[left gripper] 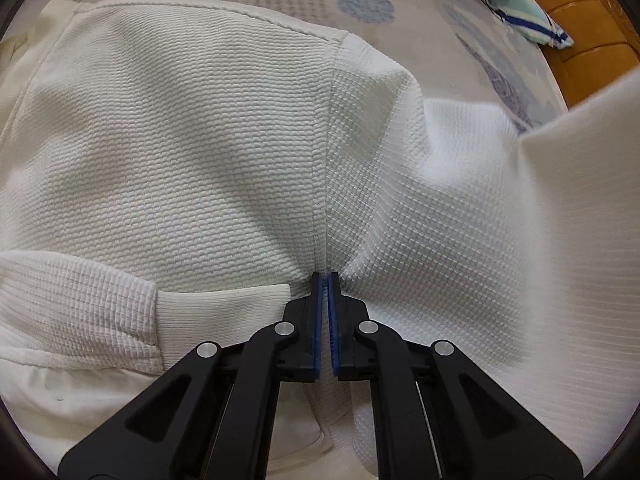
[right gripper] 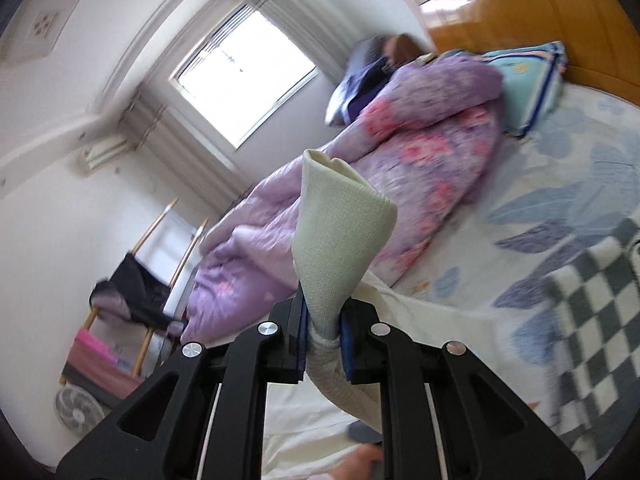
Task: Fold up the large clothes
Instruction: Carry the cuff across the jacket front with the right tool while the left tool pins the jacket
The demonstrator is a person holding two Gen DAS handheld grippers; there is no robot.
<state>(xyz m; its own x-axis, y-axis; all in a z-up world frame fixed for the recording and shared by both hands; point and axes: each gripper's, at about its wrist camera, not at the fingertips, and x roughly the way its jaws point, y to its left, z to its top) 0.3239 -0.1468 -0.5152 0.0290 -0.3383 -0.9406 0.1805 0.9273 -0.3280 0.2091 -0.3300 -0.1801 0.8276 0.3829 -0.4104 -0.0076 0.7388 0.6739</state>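
On a bed (left gripper: pixel 460 28) with a floral sheet, the white waffle-knit top (left gripper: pixel 180 140) lies mostly unfolded. The left hand-held gripper (left gripper: pixel 325 280) pinches its seam at centre frame; the right hand-held gripper (right gripper: pixel 322 320) lifts the cuff (right gripper: pixel 340 216).

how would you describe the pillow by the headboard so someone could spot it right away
Start at the wooden headboard at the top of the bed, then look just below it, beside the bunched purple floral quilt. The pillow lies there against the wood. It is pale turquoise with dark blue stripes along its edge, unlike the pink-and-purple quilt next to it.
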